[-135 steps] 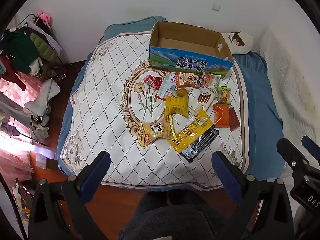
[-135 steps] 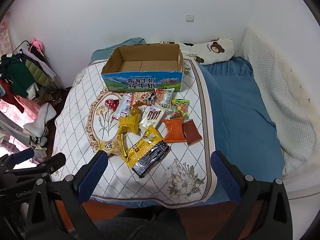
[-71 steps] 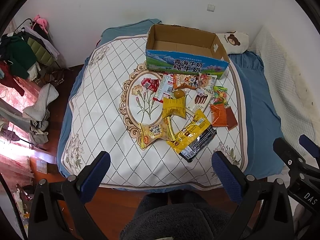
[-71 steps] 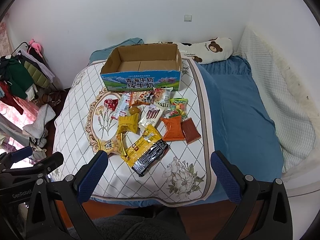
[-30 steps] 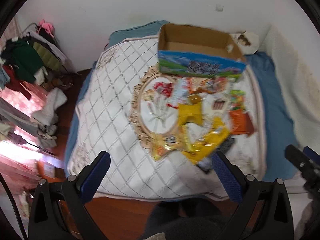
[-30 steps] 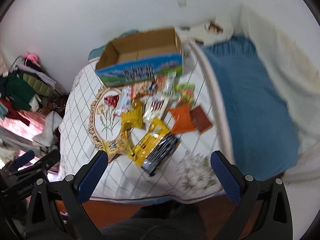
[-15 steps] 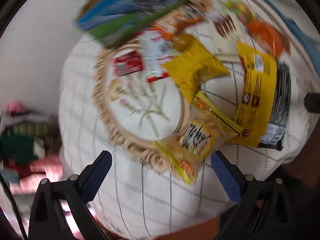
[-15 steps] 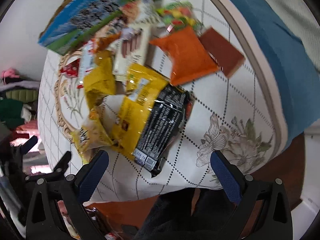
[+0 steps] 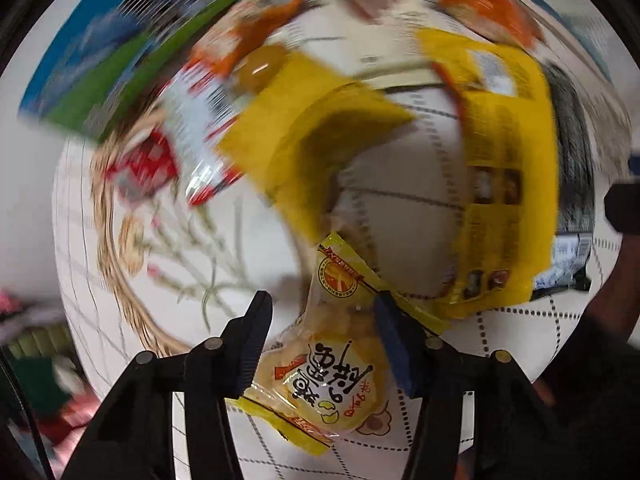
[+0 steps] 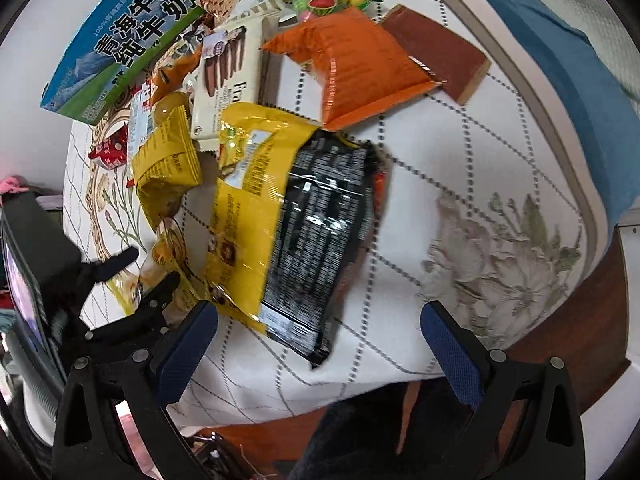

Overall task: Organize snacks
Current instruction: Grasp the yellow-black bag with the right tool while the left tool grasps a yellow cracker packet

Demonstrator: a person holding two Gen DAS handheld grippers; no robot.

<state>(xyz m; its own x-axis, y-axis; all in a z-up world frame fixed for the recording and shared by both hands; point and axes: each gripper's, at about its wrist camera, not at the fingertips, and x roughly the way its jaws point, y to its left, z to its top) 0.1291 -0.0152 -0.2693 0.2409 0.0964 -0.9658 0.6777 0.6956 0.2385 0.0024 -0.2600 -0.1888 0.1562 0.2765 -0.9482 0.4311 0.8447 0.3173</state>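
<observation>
Yellow snack packets three [image 10: 167, 156], orange packet one [image 10: 352, 68], milk carton one [image 10: 120, 40]

"青海牛奶 纯牛奶" on the blue-green carton [image 10: 120, 44]; "Fra" on the white biscuit pack [image 10: 228, 80].

Under me lies a white quilt [image 10: 460, 152] with a dotted diamond grid and printed flowers. A blue bedsheet [image 10: 560, 52] borders it. Reddish wood floor [image 10: 580, 328] shows below the bed's edge.

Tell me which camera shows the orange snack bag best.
The right wrist view: the orange snack bag is sharp and whole there, lying beside the brown packet and overlapping the top of the yellow-and-black bag. The left wrist view shows it only as a motion-blurred orange smear at the upper edge.
</observation>
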